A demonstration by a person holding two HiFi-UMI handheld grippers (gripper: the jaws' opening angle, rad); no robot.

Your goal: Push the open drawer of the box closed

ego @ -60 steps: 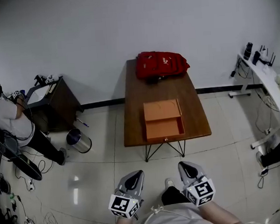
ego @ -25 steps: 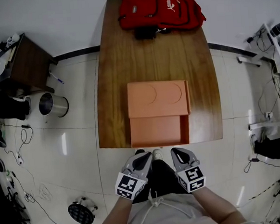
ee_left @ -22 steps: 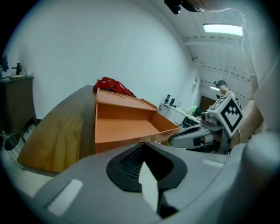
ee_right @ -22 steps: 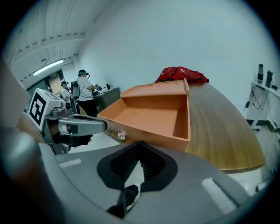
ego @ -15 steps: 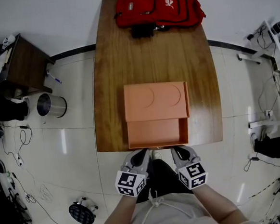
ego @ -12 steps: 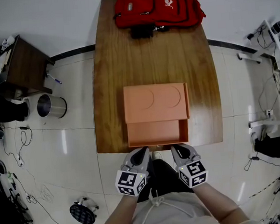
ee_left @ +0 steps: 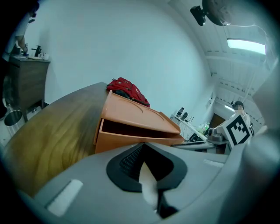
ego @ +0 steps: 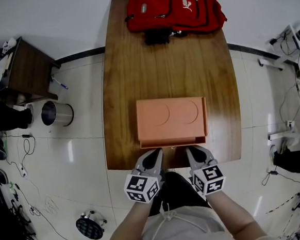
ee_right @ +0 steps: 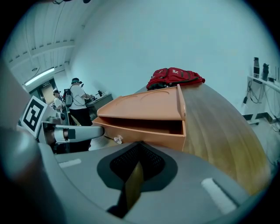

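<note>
- Head view is showing the wooden table (ego: pixel 120 67) carrying the orange box (ego: pixel 170 115), with bare wood lying on every side of the box.
- The box is sitting flat and square to the person, its lid with two pressed circles facing up.
- A red backpack (ego: pixel 175 9) is lying well beyond the box, on its far side.
- The drawer (ego: pixel 172 141) is sticking out of the box's near face only as a thin strip; both gripper views are showing a dark slot under the lid, so it is judged mostly pushed in but not yet flush.
- The left gripper (ego: pixel 155 153) is sitting just in front of the box's near face, toward its left end, with its jaws pressed together on nothing.
- The right gripper (ego: pixel 194 150) is sitting likewise toward the box's right end, its jaws also together and empty.
- Whether either tip is touching the drawer front cannot be told.
- A small knob (ee_right: pixel 117 139) is showing on the drawer front.
- What is remaining looks like a short final push until the front is meeting the box.
</note>
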